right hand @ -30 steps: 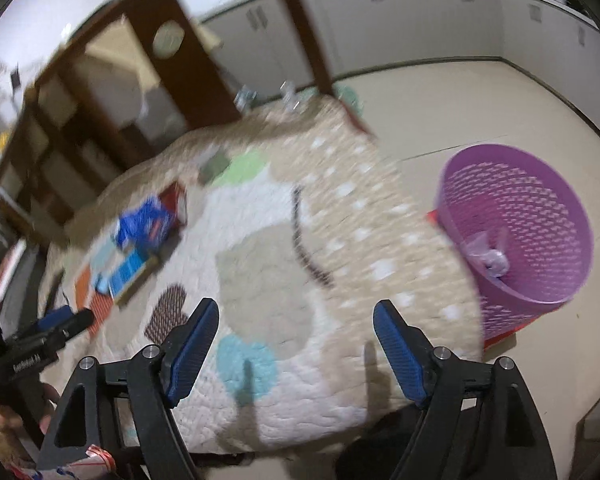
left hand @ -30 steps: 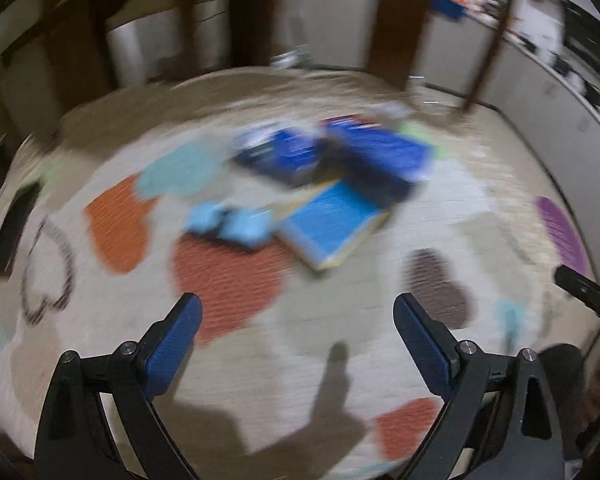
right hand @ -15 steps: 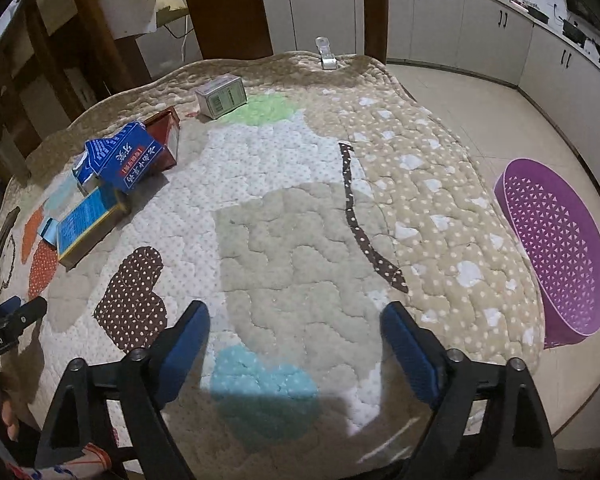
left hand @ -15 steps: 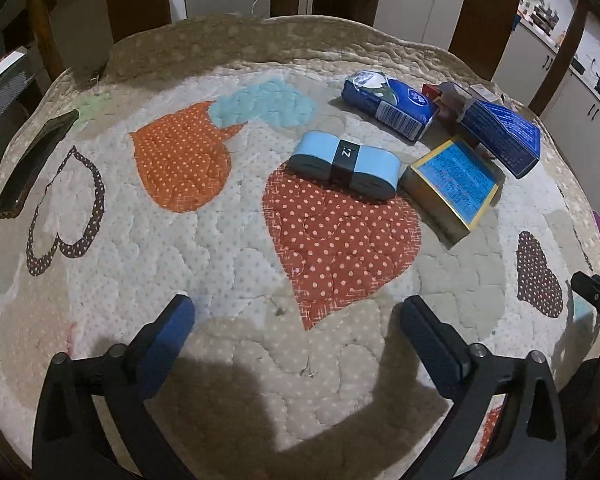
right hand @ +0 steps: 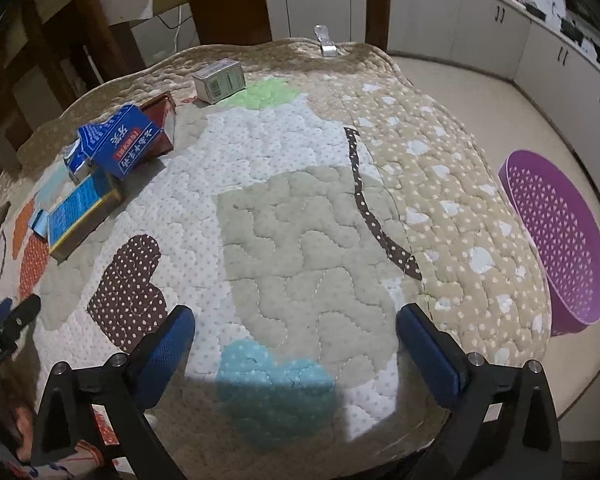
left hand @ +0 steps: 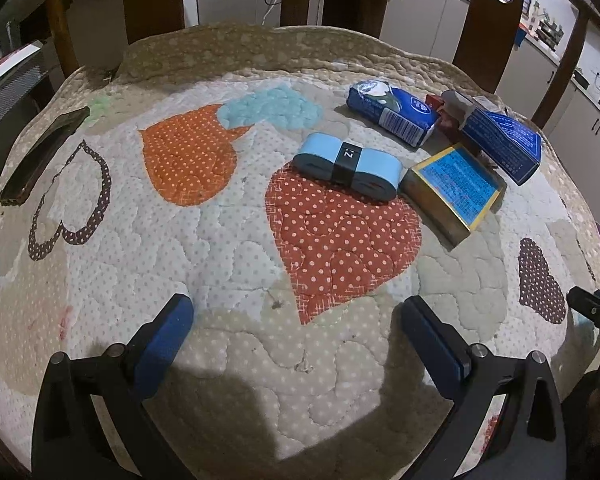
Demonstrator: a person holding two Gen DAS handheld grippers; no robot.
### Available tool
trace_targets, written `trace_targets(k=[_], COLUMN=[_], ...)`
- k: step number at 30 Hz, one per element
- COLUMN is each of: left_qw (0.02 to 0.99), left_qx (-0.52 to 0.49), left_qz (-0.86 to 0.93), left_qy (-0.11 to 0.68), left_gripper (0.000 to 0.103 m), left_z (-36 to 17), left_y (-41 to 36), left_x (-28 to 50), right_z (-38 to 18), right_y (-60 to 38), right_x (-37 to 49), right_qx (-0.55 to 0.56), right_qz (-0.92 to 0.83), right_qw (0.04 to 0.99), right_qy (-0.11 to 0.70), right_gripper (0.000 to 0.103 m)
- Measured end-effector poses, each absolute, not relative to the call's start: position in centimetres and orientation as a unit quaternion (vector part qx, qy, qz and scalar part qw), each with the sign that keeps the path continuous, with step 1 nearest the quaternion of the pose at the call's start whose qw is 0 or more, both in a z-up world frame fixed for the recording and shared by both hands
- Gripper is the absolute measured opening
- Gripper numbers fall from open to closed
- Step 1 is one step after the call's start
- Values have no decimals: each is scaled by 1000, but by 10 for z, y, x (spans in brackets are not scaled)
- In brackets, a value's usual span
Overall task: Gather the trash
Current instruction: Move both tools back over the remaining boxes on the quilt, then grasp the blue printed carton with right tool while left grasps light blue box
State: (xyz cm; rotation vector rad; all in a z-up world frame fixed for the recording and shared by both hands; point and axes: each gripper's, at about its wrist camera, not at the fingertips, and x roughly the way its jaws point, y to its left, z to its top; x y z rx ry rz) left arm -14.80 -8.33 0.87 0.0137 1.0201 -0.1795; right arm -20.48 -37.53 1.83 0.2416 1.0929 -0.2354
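Trash sits clustered on the quilted tabletop (left hand: 228,240): a light-blue tape roll (left hand: 347,166), yellow-edged blue box (left hand: 452,190), blue packet (left hand: 392,115) and dark-blue carton (left hand: 500,142). Left claw (left hand: 296,330) gapes wide, empty. Right claw (right hand: 294,338) likewise spread, holding nothing; purple basket (right hand: 560,236) on the floor beyond.

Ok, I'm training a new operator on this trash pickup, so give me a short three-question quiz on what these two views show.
1. True or false: the left gripper is shut on the light blue tape roll.
2. Where is the purple basket? A) on the quilt B) on the floor beside the table C) in the right gripper
3. Fill in: the blue-and-yellow box lies partly on the ____ heart patch.

Key: 1 false, both grippers are open and hold nothing. 2 B. 3 red.
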Motion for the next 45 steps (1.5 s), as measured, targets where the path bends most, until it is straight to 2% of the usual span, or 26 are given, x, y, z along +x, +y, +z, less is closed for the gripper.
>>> trace_targets(k=[7,11,19,32,38,44,45], left_qw=[869,881,879,869,840,840,843], left_qx=[-3,7,1,-14,-68,-68,-62], left_qz=[-79,-56,-94,-126,-125,-109,-101], left_qy=[489,469,467,478,524,527,525], left_gripper=[103,103,103,103,103,103,103], left_z=[25,43,64,54,31,24,23], left_y=[-76,-67,-67,-101,-95,-106,-108], left_x=[-145,-136,-109,-58,-43,-38,-37], right_z=[19,35,65,75,61,44,41], right_y=[-366,-363,-339,-305,-306,-307,-307], right_x=[-199,-197,-162,-82,-58,-44,-43], right_qx=[67,63,50,21,32,52,57], right_qz=[-106,-99,-29,66,83,83,84], right_qw=[834,844,862,870,860,850,847], right_qy=[537,524,504,488,502,518,521], right_gripper=[103,90,90,84,83,74,68])
